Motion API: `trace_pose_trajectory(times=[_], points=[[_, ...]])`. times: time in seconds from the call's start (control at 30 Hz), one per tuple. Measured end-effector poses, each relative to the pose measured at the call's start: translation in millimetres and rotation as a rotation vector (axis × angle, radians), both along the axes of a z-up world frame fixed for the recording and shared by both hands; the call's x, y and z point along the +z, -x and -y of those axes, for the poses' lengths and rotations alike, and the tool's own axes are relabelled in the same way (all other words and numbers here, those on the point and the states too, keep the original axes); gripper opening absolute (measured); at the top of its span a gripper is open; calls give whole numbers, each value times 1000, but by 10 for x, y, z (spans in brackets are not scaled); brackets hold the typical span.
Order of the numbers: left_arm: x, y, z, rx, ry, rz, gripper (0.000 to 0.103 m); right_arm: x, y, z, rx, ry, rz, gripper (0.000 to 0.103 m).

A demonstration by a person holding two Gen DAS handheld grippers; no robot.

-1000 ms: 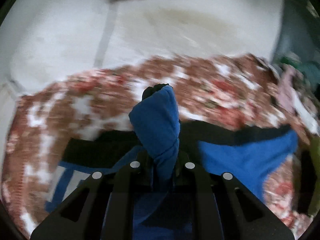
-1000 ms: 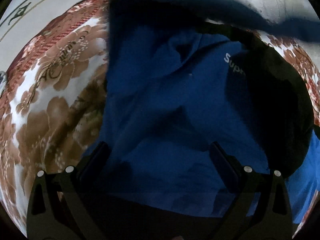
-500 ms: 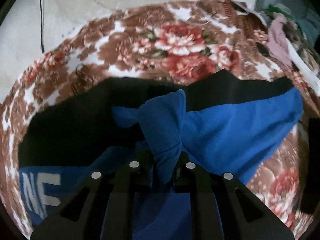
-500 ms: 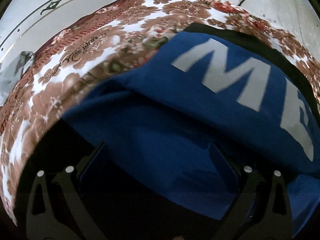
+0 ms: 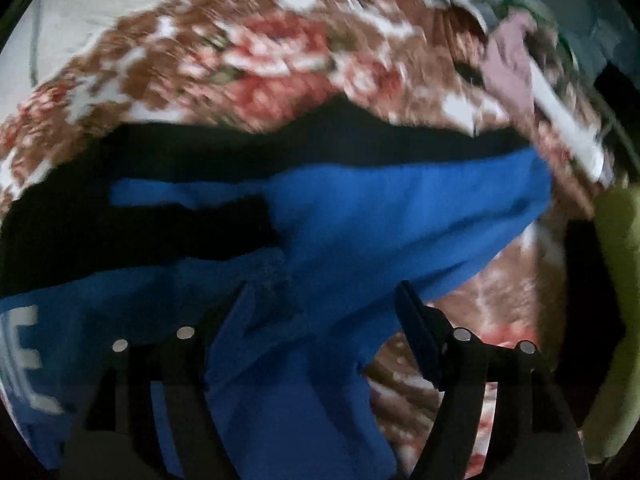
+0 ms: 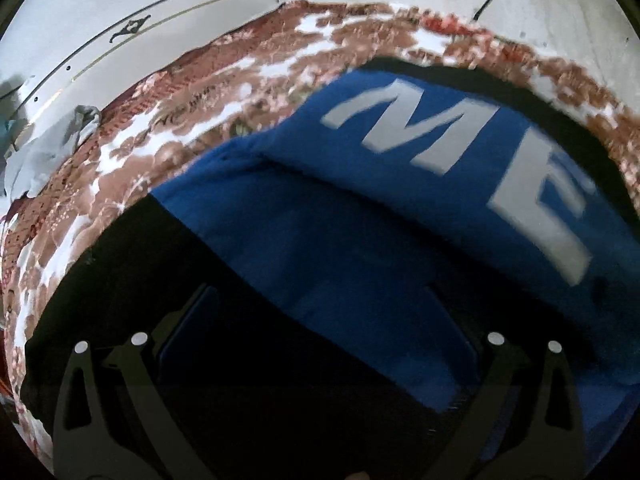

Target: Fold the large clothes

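A large blue and black garment point(image 5: 384, 224) with white letters lies on a floral blanket point(image 5: 280, 52). In the left wrist view my left gripper point(image 5: 324, 300) stands open just above the blue sleeve, which lies loose between the fingers. In the right wrist view the garment point(image 6: 360, 240) shows its big white letters. My right gripper point(image 6: 320, 312) is open, close over the blue and black cloth, holding nothing.
A pile of other clothes point(image 5: 516, 56) and a white strip lie at the blanket's far right. A green cloth point(image 5: 616, 320) hangs at the right edge. A grey cloth point(image 6: 48, 148) lies by the white wall panel at the left.
My left gripper has opened and let go of the blue sleeve, which dropped onto the garment. The right gripper stays open over the garment, shifted slightly.
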State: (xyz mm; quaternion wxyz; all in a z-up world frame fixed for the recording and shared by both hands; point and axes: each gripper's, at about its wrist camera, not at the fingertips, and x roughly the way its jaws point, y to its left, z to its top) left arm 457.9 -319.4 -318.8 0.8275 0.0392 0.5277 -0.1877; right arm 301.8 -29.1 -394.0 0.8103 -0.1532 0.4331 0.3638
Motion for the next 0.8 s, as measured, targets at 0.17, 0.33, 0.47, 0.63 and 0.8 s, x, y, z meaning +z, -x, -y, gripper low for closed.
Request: trace_pose_trajectory(times=[0.17,0.33,0.47,0.63,0.8], points=[[676,-53,-642,14,-151,164,77,158,-219,467,-84,61,33,98],[1145,-70,-1677,68,-217,253,84,340,-489,1029,-149,132,-19,98],[799,-13,-2668,156,-169,186,89,541,-1075,1560,-304,153,40,98],[-186,-2,-3418,305,-152,27,89,225,-1627,2239,-516,211,-50,98],[-705,10,-3537,311,-164,3,94,-101,-1805,2639,-560,285,-109,98]])
